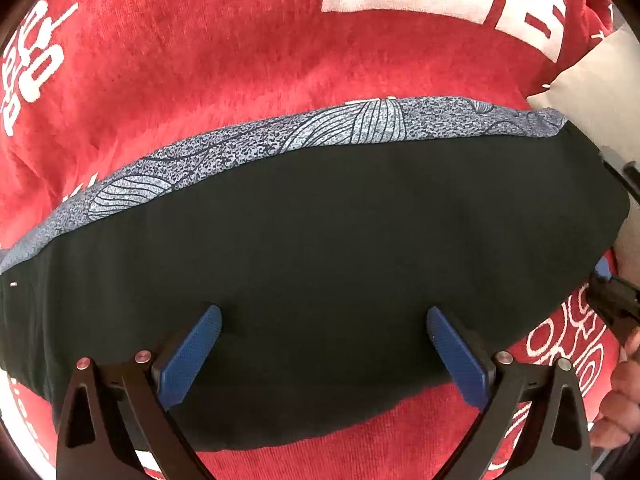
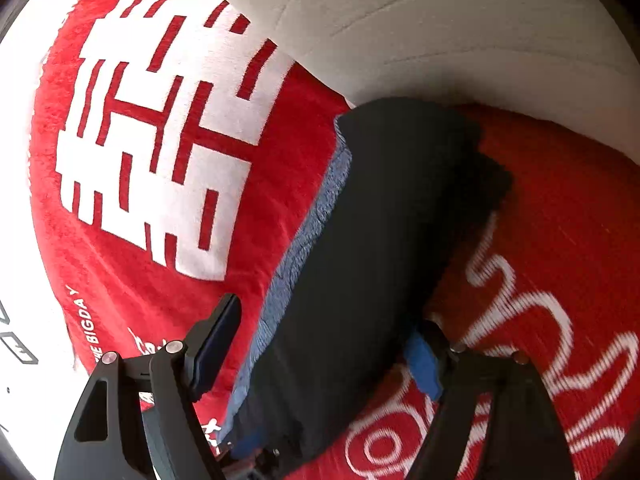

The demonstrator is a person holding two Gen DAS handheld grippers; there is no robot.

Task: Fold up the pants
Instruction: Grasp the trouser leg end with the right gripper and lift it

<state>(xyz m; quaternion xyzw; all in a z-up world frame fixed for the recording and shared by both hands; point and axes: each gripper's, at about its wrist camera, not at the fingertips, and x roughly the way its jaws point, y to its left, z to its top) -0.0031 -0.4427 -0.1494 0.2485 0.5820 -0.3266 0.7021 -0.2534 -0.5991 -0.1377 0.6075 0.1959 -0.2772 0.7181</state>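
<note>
The pants (image 1: 320,248) lie folded as a dark band on a red blanket, with a grey-blue patterned layer (image 1: 248,148) showing along the far edge. My left gripper (image 1: 324,320) is open, its blue pads above the dark fabric near the front edge. My right gripper (image 2: 324,320) is open and straddles one end of the folded pants (image 2: 380,220), one finger on each side. The right gripper's tip (image 1: 612,300) shows at the right edge of the left wrist view, beside the pants' end.
A red blanket with white lettering (image 1: 200,60) covers the surface under the pants. A pale grey cushion (image 1: 592,84) sits at the far right, also seen in the right wrist view (image 2: 460,32). A hand (image 1: 624,396) shows at the lower right.
</note>
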